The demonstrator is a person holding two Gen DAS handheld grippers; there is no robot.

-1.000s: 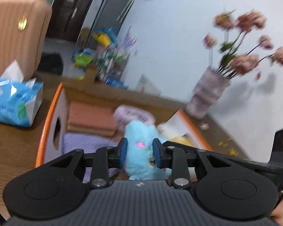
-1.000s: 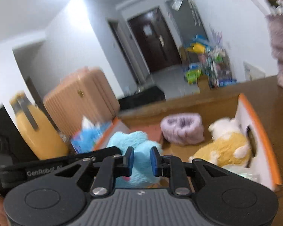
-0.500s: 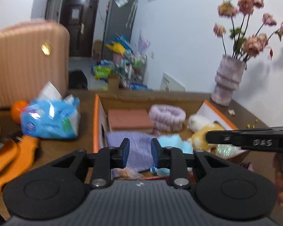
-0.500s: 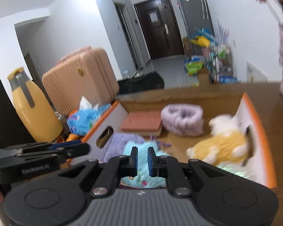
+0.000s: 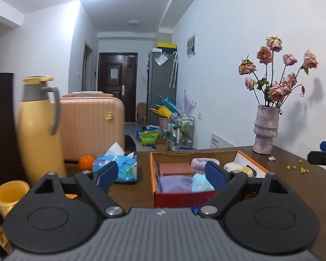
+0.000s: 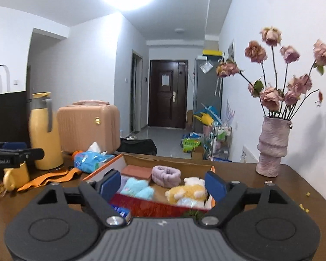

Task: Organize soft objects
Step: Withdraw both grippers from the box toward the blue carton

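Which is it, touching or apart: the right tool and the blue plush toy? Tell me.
Apart. The right wrist view shows the right tool open and held back from the box, while the blue plush toy lies inside it, untouched by either finger.

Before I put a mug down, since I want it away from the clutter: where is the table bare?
Bare wood lies right of the box, between it and the vase, apart from scattered crumbs. A narrower strip runs between the tissue pack and the box. The left side is crowded: thermos, orange, yellow cup.
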